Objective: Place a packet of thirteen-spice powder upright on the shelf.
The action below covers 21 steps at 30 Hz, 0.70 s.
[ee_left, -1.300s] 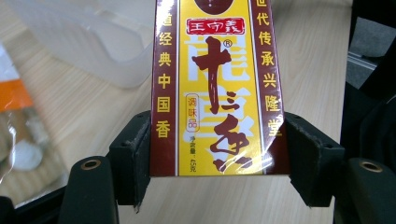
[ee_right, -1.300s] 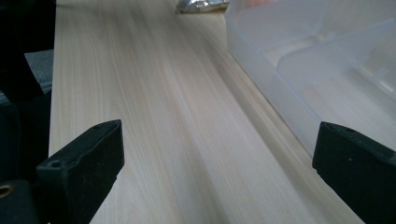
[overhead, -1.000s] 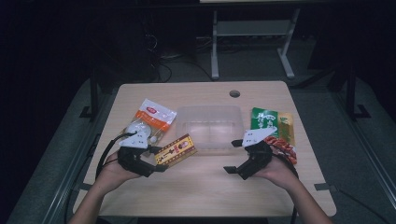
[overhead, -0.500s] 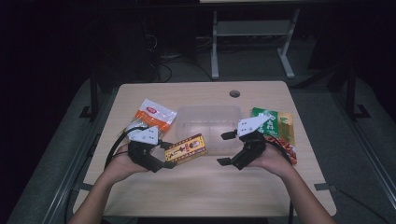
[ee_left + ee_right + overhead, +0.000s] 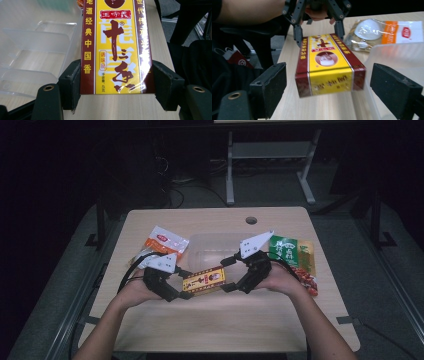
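Yellow box (image 5: 203,281) in left tool (image 5: 176,287), mid-table

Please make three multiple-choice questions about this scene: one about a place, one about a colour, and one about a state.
1. Where is the clear plastic container?
A. behind the box
B. on the floor
C. in the right claw

2. What colour is the middle band of the box?
A. blue
B. yellow
C. white

3. How is the box held?
A. lying loose on the table
B. clamped in the left claw
C. clamped by the right claw alone

Answers: 1 A, the high view shows it beyond the box. 2 B, yellow between dark red edges. 3 B, the left pads press its sides; the right jaws stand clear.
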Available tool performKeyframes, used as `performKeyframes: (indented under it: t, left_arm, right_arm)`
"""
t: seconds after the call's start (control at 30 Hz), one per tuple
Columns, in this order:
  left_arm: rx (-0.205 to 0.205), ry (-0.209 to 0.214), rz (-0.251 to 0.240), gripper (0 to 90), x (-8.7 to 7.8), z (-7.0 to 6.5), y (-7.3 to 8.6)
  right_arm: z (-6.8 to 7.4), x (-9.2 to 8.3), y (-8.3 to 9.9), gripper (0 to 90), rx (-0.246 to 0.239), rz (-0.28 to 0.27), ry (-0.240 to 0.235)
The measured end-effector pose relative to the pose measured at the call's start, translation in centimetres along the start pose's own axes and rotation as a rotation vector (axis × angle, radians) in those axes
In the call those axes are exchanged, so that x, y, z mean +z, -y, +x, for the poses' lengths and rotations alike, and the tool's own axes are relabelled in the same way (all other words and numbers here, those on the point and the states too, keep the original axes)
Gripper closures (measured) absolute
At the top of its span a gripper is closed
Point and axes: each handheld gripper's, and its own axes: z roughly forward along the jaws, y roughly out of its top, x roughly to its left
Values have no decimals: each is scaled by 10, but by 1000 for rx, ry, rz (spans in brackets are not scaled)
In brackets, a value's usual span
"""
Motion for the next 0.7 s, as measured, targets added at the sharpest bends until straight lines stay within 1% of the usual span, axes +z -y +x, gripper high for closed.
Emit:
performKeyframes:
  t: [0.1, 0.13, 0.2, 0.27, 0.33, 0.43, 0.47, 0.53, 0.57, 0.7]
  left_arm:
    - [-5, 10, -12, 320, 0, 0, 1]
    - [-6, 15, -14, 320, 0, 0, 2]
    - [-3, 14, -15, 320, 1, 0, 3]
    - [-9, 17, -14, 320, 1, 0, 4]
    - [-12, 16, -16, 320, 0, 0, 5]
    - [-19, 27, -30, 320, -1, 2, 7]
    - [-15, 30, -36, 320, -1, 2, 7]
    - [-10, 30, -36, 320, -1, 2, 6]
    - [-10, 35, -36, 320, -1, 1, 7]
    - [-5, 42, -46, 320, 0, 1, 7]
  right_arm:
    - [0, 8, 1, 146, -14, 13, -16]
    - [0, 10, 1, 156, -22, 20, -14]
    - [1, 14, 3, 177, -20, 25, -27]
    - [0, 15, 4, 193, -22, 31, -24]
    - [-1, 15, 7, 232, -14, 15, -35]
    - [-1, 14, 8, 248, -11, 20, -35]
    - [-1, 13, 8, 262, -15, 4, -37]
    - [-2, 13, 8, 263, -19, -6, -40]
    - [-2, 12, 7, 290, -29, -22, -35]
    - [1, 11, 6, 306, -35, -26, -33]
